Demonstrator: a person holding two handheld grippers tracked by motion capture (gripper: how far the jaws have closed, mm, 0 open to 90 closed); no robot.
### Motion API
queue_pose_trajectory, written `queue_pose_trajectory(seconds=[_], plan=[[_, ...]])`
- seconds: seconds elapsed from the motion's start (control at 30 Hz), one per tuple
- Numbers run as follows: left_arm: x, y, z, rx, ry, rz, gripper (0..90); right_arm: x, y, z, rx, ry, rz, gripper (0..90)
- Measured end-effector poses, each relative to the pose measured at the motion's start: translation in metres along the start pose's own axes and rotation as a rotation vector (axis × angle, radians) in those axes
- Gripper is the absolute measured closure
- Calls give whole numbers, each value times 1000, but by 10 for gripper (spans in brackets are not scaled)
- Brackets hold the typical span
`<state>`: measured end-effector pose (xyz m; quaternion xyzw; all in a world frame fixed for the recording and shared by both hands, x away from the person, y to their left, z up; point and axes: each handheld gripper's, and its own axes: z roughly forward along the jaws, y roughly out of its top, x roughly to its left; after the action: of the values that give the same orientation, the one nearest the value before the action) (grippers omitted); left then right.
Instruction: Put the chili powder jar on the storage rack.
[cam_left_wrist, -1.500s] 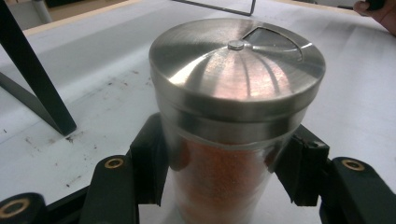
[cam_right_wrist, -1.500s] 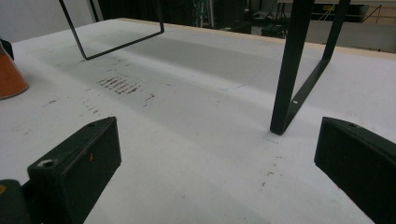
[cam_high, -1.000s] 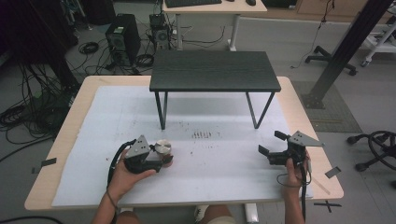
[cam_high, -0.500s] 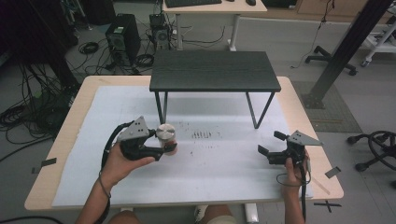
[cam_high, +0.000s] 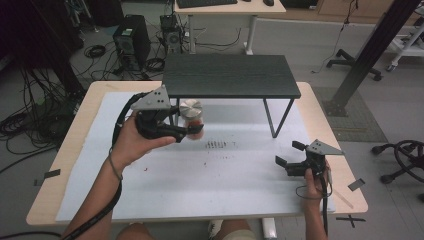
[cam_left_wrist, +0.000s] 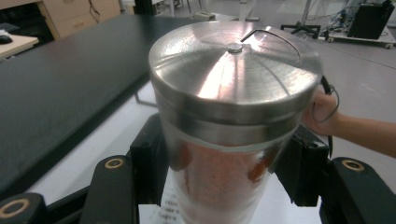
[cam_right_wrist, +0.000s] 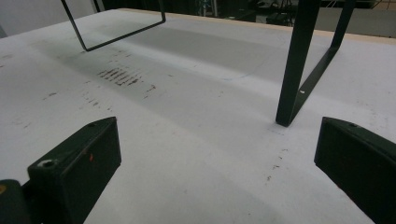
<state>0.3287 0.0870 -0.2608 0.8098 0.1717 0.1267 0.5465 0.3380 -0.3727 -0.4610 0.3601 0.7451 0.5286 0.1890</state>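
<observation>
In the high view the left gripper (cam_high: 192, 129) sits left of centre in the frame, held up by the person's left hand (cam_high: 131, 145), its jaws clamped on a jar (cam_high: 191, 116) with a shiny metal lid (cam_high: 191, 107). The jar stands upright between the jaws, lifted off the white sheet (cam_high: 210, 185), just in front of the left front edge of the small black table (cam_high: 230, 75). In the left gripper view the jar (cam_left_wrist: 229, 177) takes up the middle of the frame; its clear wall shows reddish-orange contents, and the lid (cam_left_wrist: 236, 70) has a small knob at its centre. Both black jaws press against its sides, low in the frame.

The right gripper (cam_high: 284, 157) is at the lower right of the high view, held by the right hand (cam_high: 314, 181) low over the sheet, jaws spread apart with nothing between them. In the right gripper view the two jaws stand wide at the lower corners, with the bare sheet (cam_right_wrist: 196, 140) and a black table leg (cam_right_wrist: 299, 60) beyond, at the upper right
</observation>
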Motion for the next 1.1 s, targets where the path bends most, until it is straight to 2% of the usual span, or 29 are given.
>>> queue_pose_trajectory(seconds=[0.17,0.2,0.37,0.4,0.5,0.57,0.87,0.97,1.1], plan=[[8,27,4,-14,-16,13,430,0,0,0,-3,3,3,2],[13,37,6,-26,-20,12,430,-1,0,0,-3,2,5,3],[27,57,16,-43,-29,13,430,0,0,1,1,8,3,3],[27,57,16,-43,-29,13,430,0,0,1,1,8,3,3],[37,71,27,-41,-31,20,430,0,0,1,1,13,2,3],[39,74,29,-42,-32,19,430,-1,0,2,3,17,5,3],[63,93,61,-31,-33,11,430,-2,-1,2,-2,30,20,3],[67,94,69,-30,-27,5,430,-3,-2,2,-5,30,25,3],[78,92,86,-33,-18,-23,430,-3,-2,2,-6,32,30,3]])
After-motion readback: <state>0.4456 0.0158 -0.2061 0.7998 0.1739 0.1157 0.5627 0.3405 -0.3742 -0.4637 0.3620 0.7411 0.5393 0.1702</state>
